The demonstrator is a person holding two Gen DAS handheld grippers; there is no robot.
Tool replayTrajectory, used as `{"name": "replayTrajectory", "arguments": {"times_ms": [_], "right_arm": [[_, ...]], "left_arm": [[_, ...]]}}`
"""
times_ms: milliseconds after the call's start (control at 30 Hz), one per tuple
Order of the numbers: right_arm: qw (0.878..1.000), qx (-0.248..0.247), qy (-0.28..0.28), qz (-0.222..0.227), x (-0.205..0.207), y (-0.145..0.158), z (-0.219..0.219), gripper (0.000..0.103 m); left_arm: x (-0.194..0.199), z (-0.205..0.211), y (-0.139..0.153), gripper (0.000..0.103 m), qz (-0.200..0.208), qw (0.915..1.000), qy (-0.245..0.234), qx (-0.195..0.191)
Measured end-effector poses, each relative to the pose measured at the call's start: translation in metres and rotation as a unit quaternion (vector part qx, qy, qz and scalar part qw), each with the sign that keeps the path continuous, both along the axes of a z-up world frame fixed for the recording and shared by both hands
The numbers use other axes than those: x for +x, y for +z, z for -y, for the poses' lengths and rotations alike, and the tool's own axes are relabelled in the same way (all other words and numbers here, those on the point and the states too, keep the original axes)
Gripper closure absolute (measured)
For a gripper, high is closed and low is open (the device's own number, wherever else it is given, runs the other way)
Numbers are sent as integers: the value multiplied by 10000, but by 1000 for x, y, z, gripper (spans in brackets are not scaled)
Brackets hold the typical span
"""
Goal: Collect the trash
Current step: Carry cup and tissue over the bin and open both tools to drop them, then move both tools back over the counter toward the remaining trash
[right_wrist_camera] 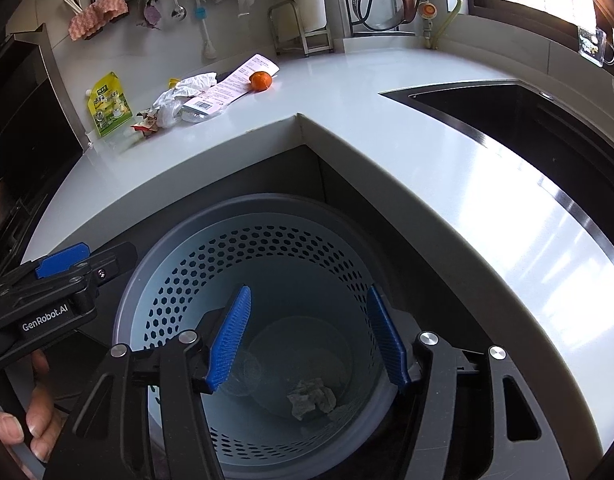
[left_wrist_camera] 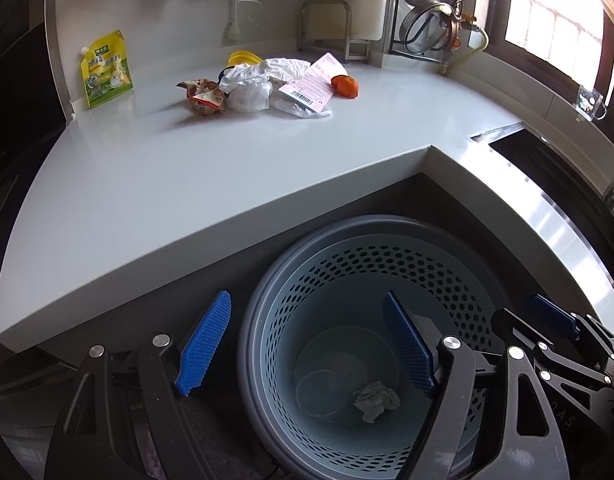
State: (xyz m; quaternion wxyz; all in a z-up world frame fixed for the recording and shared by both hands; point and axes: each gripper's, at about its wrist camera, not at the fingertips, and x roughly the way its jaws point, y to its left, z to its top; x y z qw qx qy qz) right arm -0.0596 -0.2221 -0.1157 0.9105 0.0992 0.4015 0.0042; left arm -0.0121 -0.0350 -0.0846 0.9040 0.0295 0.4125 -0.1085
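Observation:
A grey-blue perforated bin (left_wrist_camera: 347, 226) (right_wrist_camera: 267, 202) stands on the floor in the inner corner of the white counter. A crumpled grey paper wad (left_wrist_camera: 375, 400) (right_wrist_camera: 311, 398) lies on its bottom beside a clear round lid (left_wrist_camera: 319, 394). My left gripper (left_wrist_camera: 307, 344) hangs open over the bin's mouth with nothing between its blue pads. My right gripper (right_wrist_camera: 307, 340) is open and empty above the same opening, close beside the left one. On the counter (left_wrist_camera: 227, 168) sits a trash pile: white plastic bags (left_wrist_camera: 263, 80) (right_wrist_camera: 179, 92), a pink receipt (left_wrist_camera: 313, 84), a snack wrapper (left_wrist_camera: 205, 98) and an orange tangerine (left_wrist_camera: 346, 86) (right_wrist_camera: 261, 80).
A yellow-green pouch (left_wrist_camera: 106, 70) leans on the wall at the left. A dark sink (right_wrist_camera: 527, 128) is set into the counter on the right. Utensils and cloths hang on the back wall, with a metal rack (left_wrist_camera: 431, 12) in the corner. A person's hand (right_wrist_camera: 31, 420) holds the left gripper's handle.

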Motion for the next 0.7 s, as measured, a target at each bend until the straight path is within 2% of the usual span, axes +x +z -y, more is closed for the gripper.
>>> {"name": "replayTrajectory", "arguments": {"times_ms": [200,500,700], "right_arm": [[10000,51,11,-27,3,-4,2,44],[10000,-12,-27,92,5,-1,5,41],[9999,-75,-46,64,18,5,5,41]], "left_arm": [[3,0,-2,26,26,9999,59,79],[7,-3,-2,21,112,9998,151,110],[14,-7,3,20,94,9999,119,-61]]}}
